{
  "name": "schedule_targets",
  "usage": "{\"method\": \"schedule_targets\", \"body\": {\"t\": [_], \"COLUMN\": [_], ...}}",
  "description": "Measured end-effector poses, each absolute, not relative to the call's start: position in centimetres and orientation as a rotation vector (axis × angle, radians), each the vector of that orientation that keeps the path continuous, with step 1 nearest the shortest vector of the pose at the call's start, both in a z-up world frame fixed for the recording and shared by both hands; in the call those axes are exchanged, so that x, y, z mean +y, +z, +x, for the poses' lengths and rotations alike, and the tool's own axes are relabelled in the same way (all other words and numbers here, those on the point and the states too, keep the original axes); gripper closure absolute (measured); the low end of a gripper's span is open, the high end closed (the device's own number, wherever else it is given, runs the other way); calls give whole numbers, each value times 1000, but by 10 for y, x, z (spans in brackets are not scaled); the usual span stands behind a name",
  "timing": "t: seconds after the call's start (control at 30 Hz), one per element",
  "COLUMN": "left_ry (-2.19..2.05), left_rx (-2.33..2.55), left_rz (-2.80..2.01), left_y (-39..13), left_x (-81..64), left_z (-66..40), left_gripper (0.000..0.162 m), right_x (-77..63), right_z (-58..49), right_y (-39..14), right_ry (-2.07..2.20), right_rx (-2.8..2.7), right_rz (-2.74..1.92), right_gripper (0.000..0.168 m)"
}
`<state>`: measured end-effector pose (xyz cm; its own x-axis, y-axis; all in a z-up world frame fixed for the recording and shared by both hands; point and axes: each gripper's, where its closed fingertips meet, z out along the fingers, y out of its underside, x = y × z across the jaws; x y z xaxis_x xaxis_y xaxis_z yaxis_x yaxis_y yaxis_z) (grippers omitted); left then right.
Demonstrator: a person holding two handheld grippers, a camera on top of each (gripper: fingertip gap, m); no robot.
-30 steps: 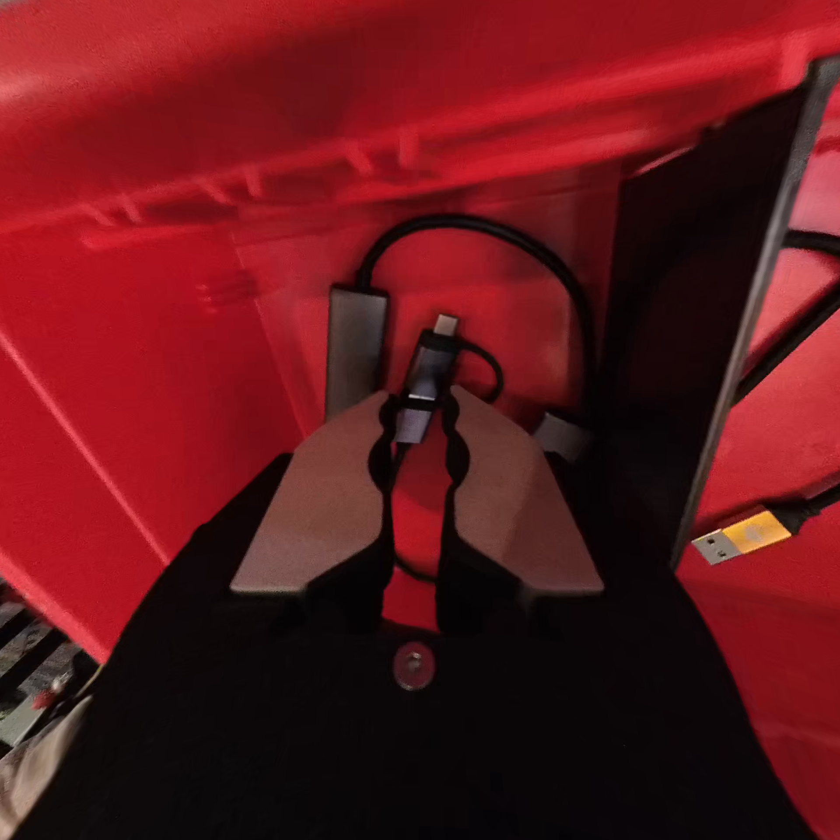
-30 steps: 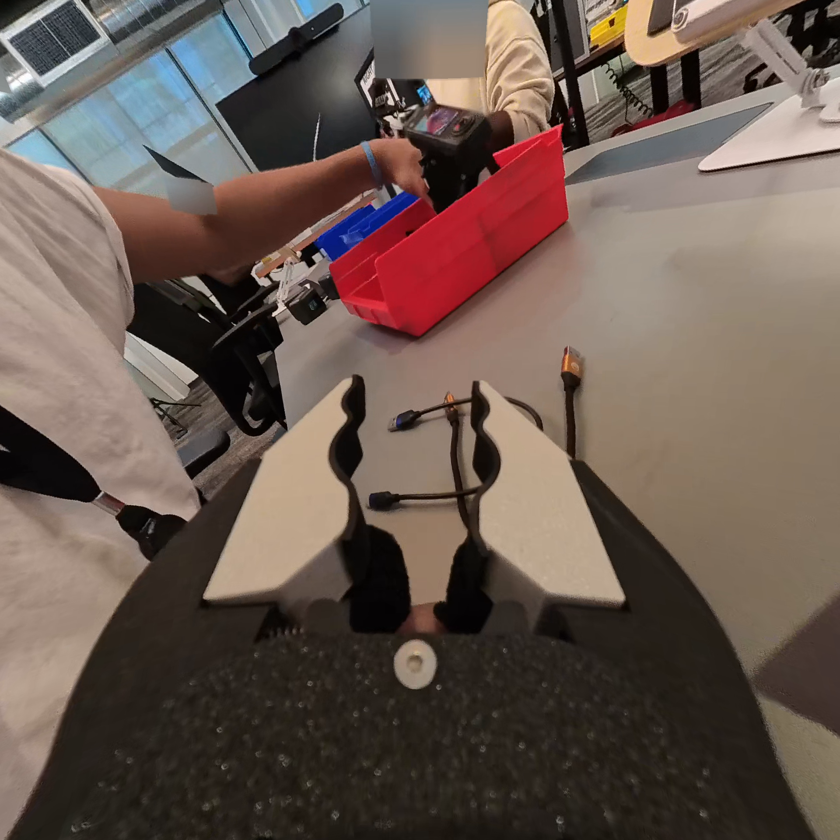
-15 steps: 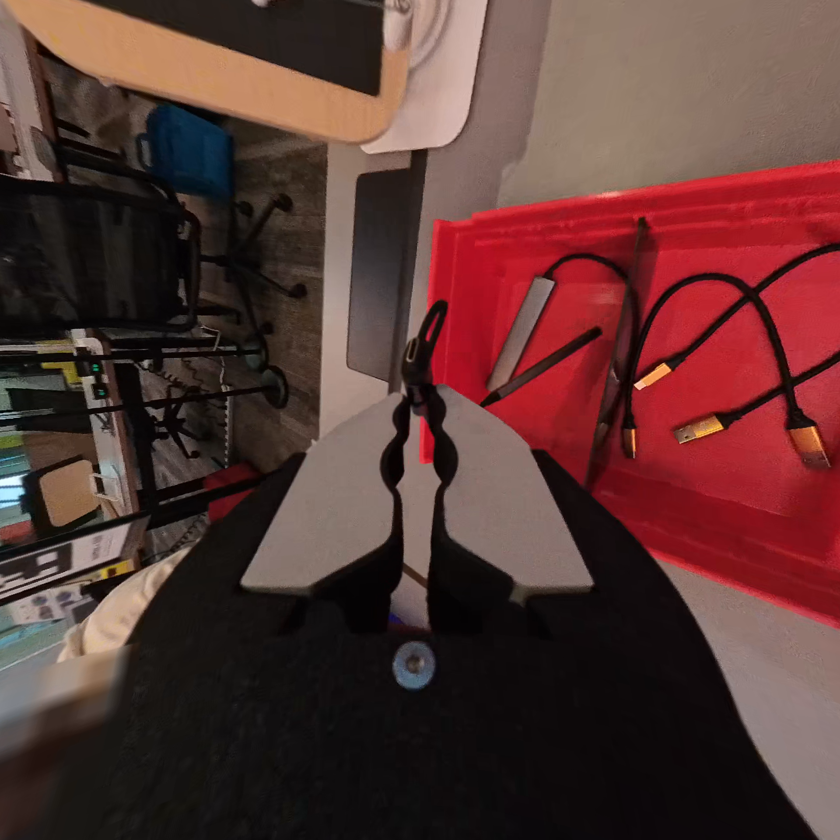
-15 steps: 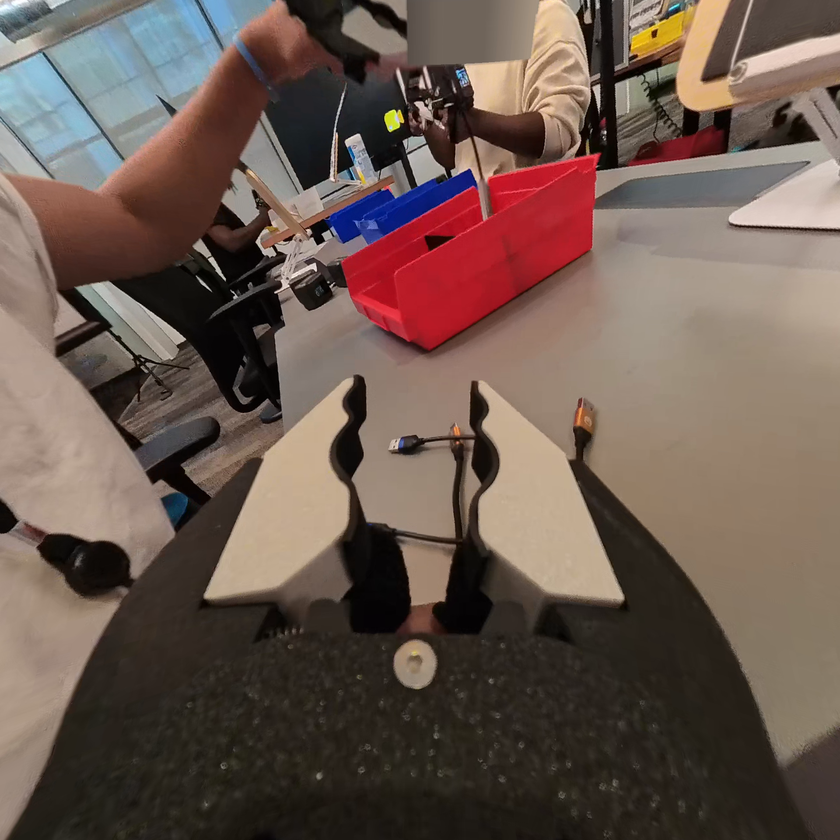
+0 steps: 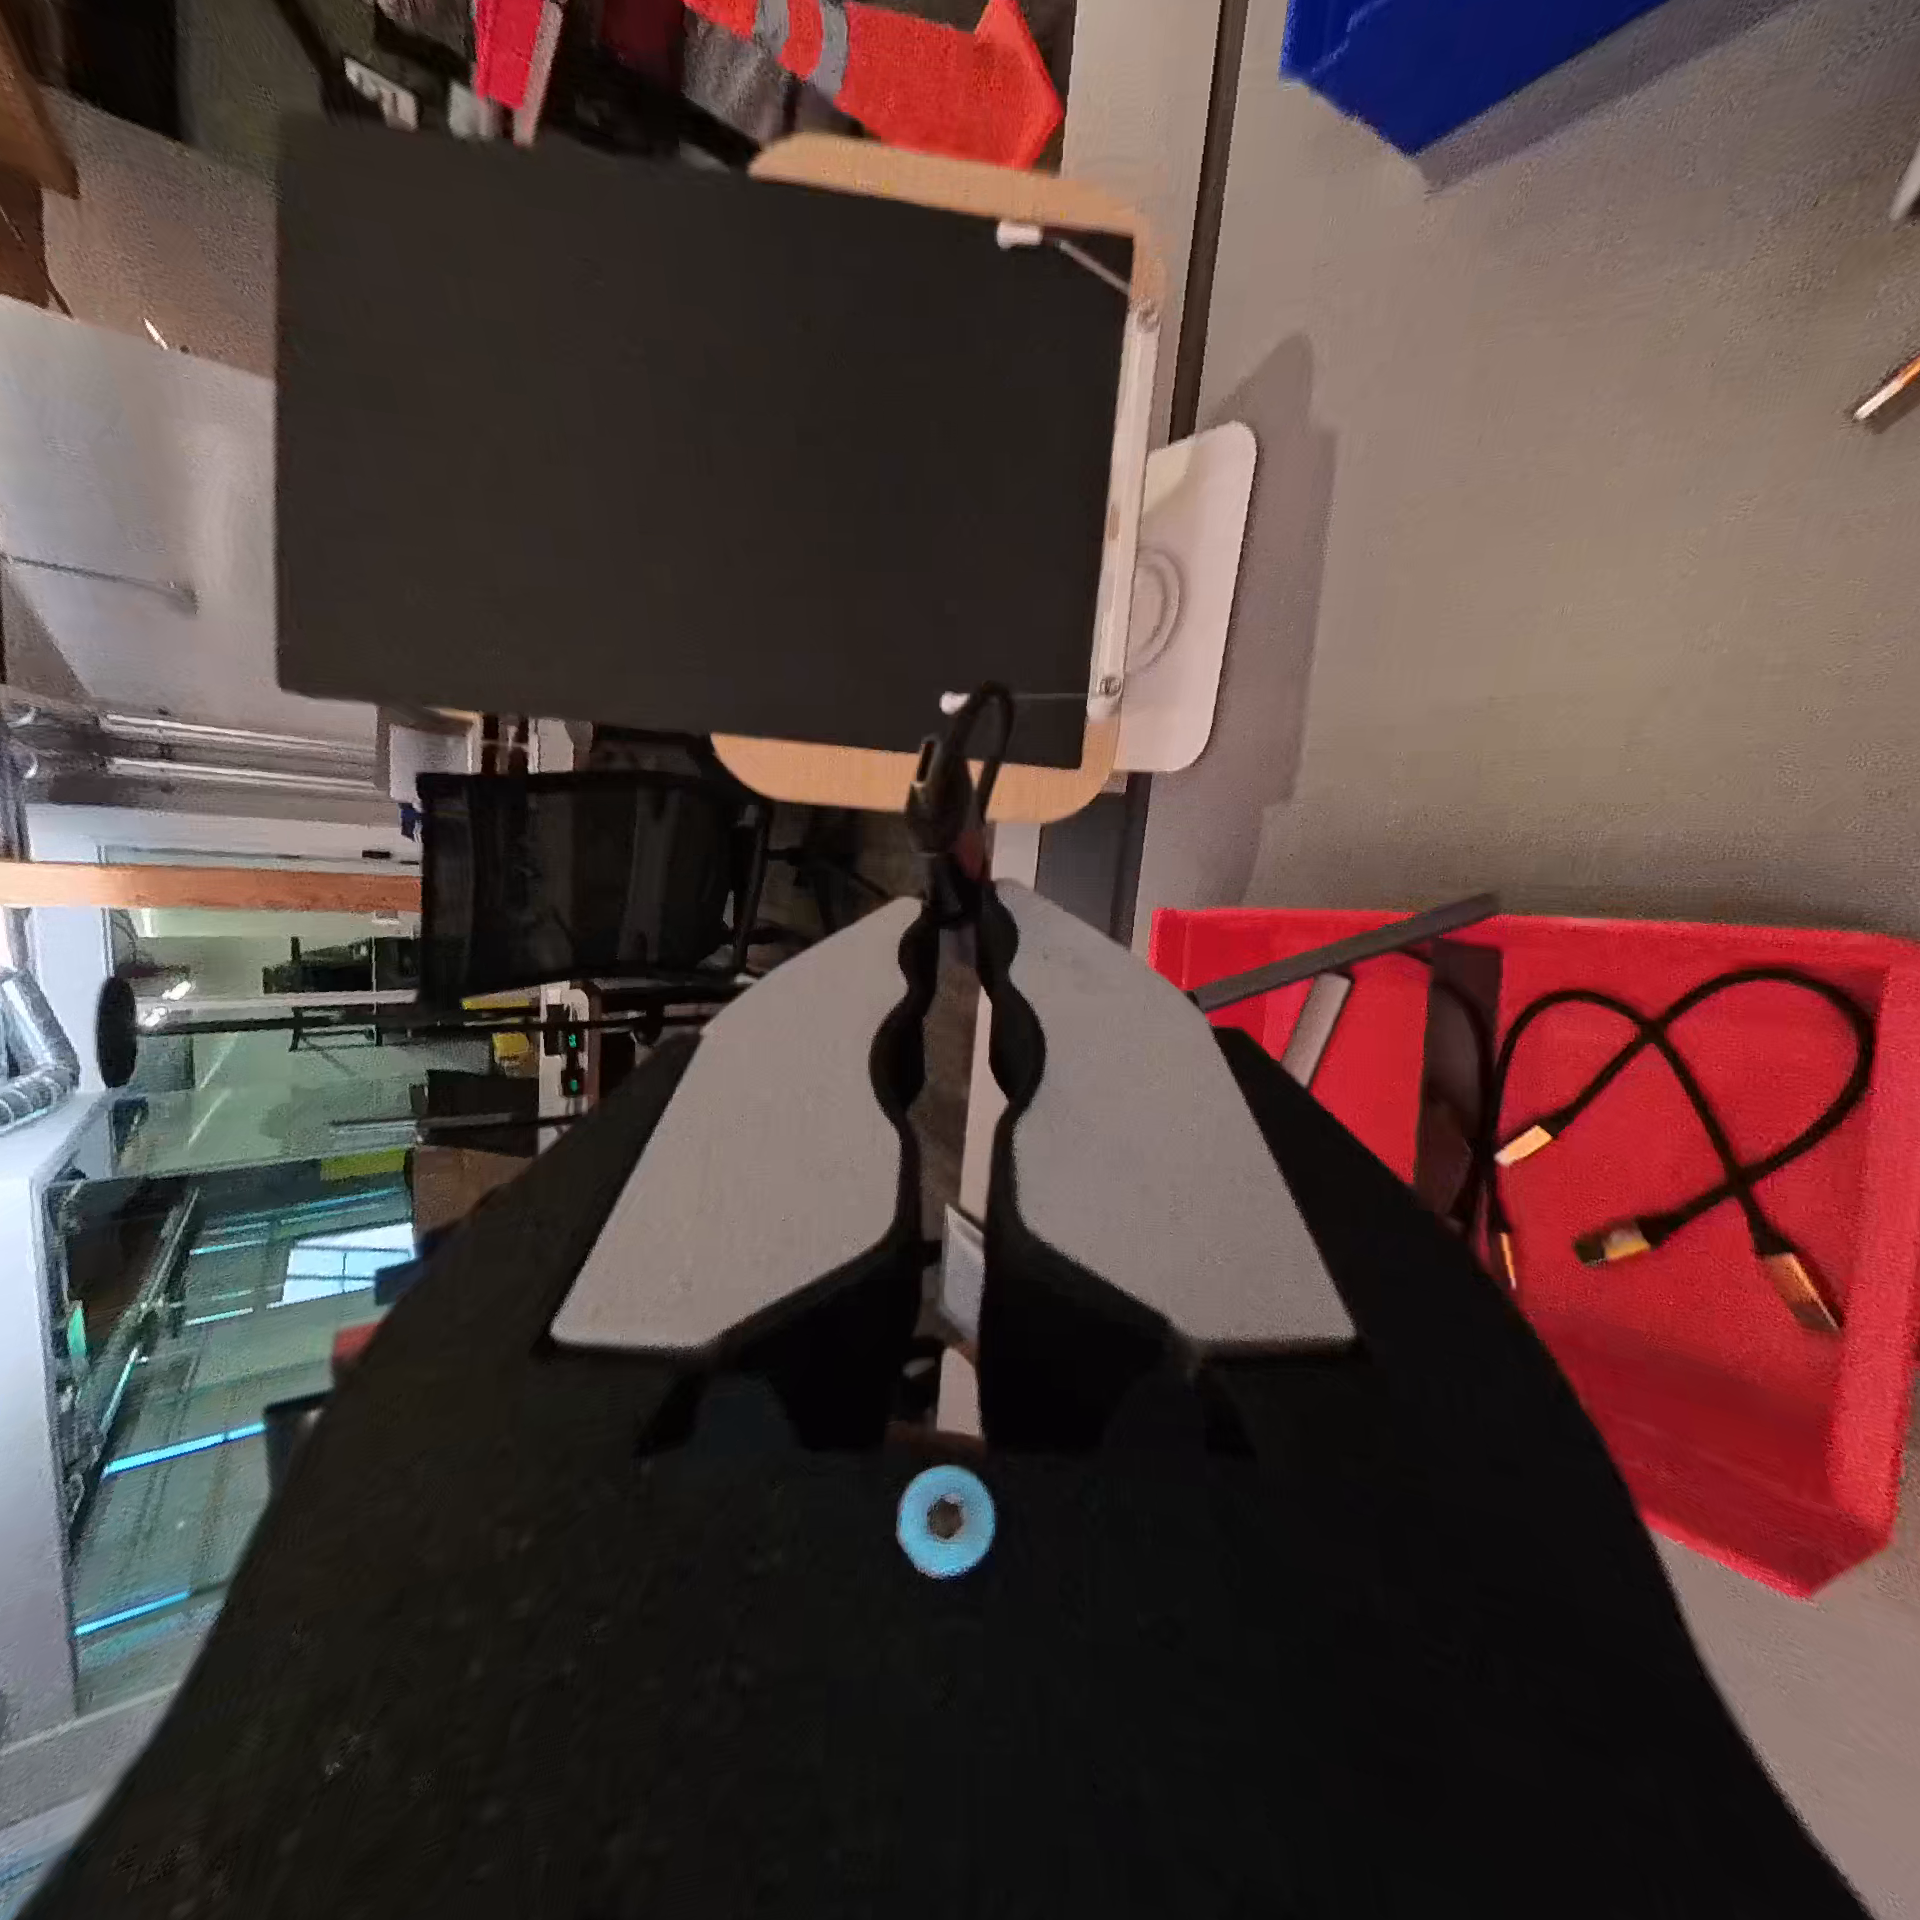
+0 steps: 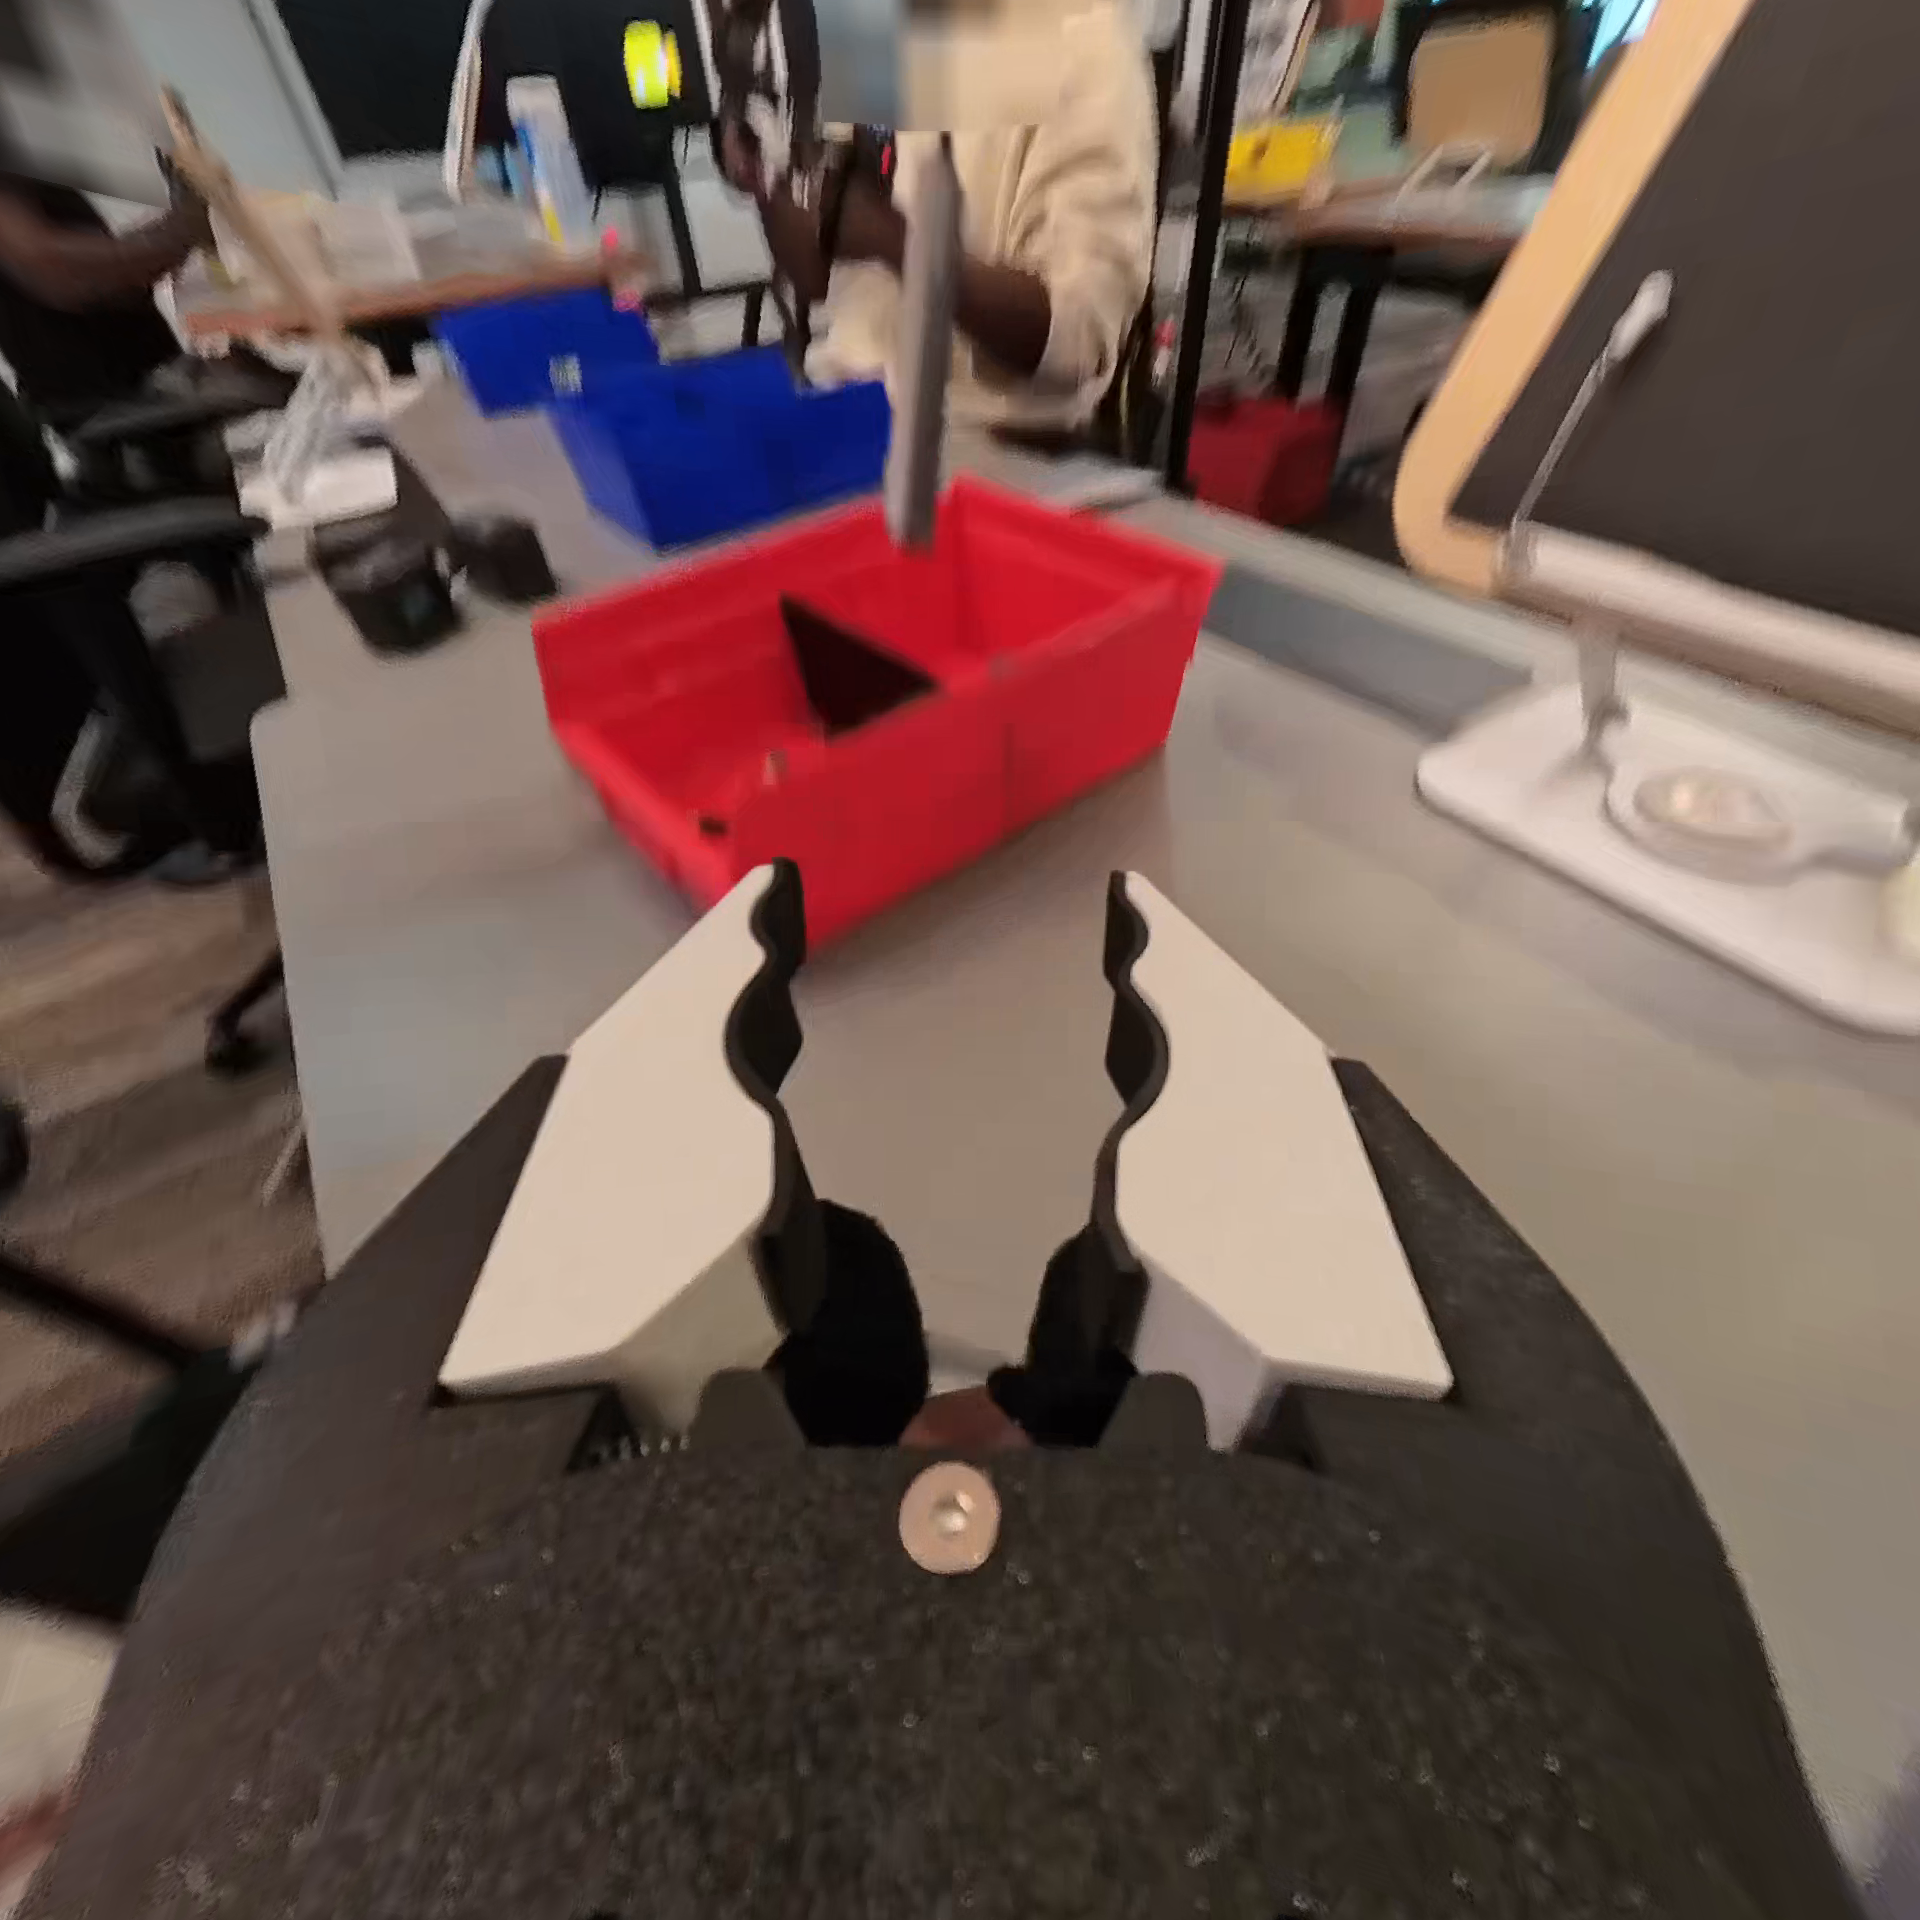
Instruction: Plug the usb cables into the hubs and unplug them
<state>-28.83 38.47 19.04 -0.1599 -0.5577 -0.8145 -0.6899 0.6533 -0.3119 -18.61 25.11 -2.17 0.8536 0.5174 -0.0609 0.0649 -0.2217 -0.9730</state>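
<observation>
Left gripper (image 5: pixel 954 914) is clamped at the tips on a dark connector (image 5: pixel 940 795) with a short black cable loop above it; pinch is right at the fingertips, so the plug sticks out past them and the rest hangs free. In the right wrist view a grey hub (image 6: pixel 923 343) dangles upright over the red bin (image 6: pixel 883 717), looks like the other end of the same lead, though the link itself is blurred, can't confirm. Left view is rolled sideways: bin (image 5: pixel 1662 1455) sits low right on the grey table (image 5: pixel 1610 623), black cables (image 5: pixel 1683 1091) with orange plugs loose in one compartment, a dark divider (image 5: pixel 1455 1060) standing between sections. Right gripper (image 6: pixel 951 904) has fingers spread wide, nothing between them, hovering over bare table short of the bin. Screen on a white stand (image 6: pixel 1662 894) off to the right, blue bins (image 6: pixel 717 436) behind.
</observation>
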Motion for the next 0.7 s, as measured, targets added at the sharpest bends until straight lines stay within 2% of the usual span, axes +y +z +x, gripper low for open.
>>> {"method": "schedule_targets", "body": {"t": [0.13, 0.27, 0.3, 0.37, 0.5, 0.7], "left_ry": [100, 32, 3, -54, -161, -568], "left_rx": [1857, 1841, 1827, 1804, 1757, 1651], "left_rz": [-864, -780, -770, -771, -844, -1139], "left_y": [191, 187, 187, 183, 155, 70], "left_x": [330, 287, 279, 266, 255, 238], "left_z": [-246, -215, -211, -210, -223, -249], "left_gripper": [155, 156, 155, 155, 155, 162], "right_x": [289, 321, 323, 317, 297, 270], "right_z": [-212, -200, -192, -171, -128, -68], "right_y": [-2, -17, -23, -18, -14, -27], "right_ry": [394, 245, 213, 156, -60, -583], "right_rx": [-385, -307, -295, -254, -304, -511], "right_rz": [-1729, -1757, -1767, -1702, -1641, -1532], "right_gripper": [111, 111, 117, 163, 165, 165]}}
